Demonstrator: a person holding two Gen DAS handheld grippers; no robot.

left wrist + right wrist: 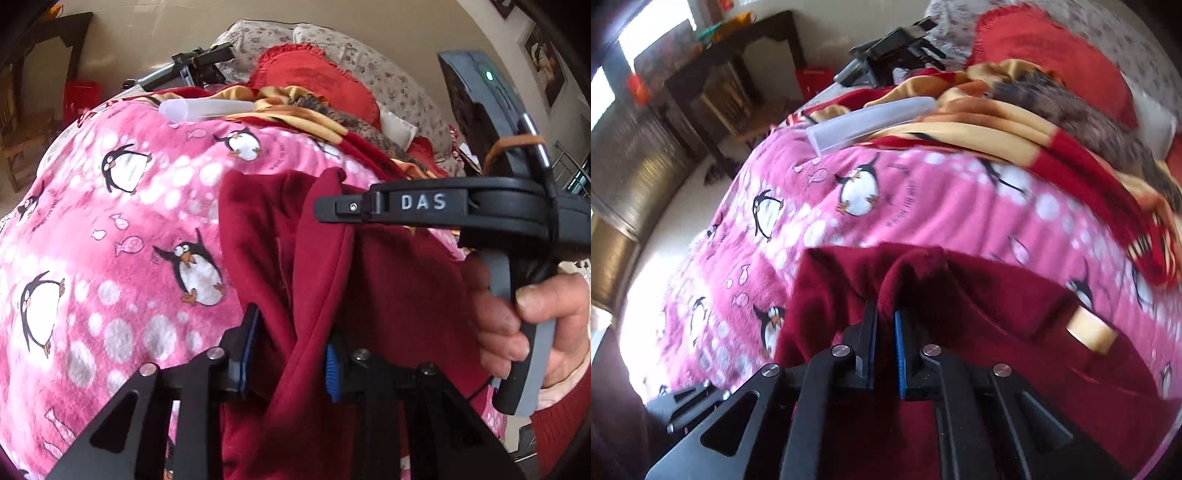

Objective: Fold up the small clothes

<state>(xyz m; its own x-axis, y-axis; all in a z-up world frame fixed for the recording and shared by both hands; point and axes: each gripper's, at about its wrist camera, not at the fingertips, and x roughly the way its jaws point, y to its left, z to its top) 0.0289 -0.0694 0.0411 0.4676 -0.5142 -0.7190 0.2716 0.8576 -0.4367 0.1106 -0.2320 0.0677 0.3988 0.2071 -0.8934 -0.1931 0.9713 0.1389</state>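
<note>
A dark red fleece garment (280,229) lies bunched on a pink penguin blanket (110,221). My left gripper (291,354) stands with its blue-padded jaws around a hanging fold of the garment, the jaws a little apart. My right gripper, seen from the side in the left wrist view (325,208), is held by a hand at the garment's upper edge. In the right wrist view the right gripper (885,332) is shut on a raised fold of the dark red garment (979,295), with the pink blanket (923,206) beyond it.
A clear plastic case (207,109) (871,120) lies at the blanket's far edge. A red and yellow blanket (1015,125), a red cushion (314,77) and a black tripod (199,62) lie behind. A beige tag (1091,328) shows on the garment.
</note>
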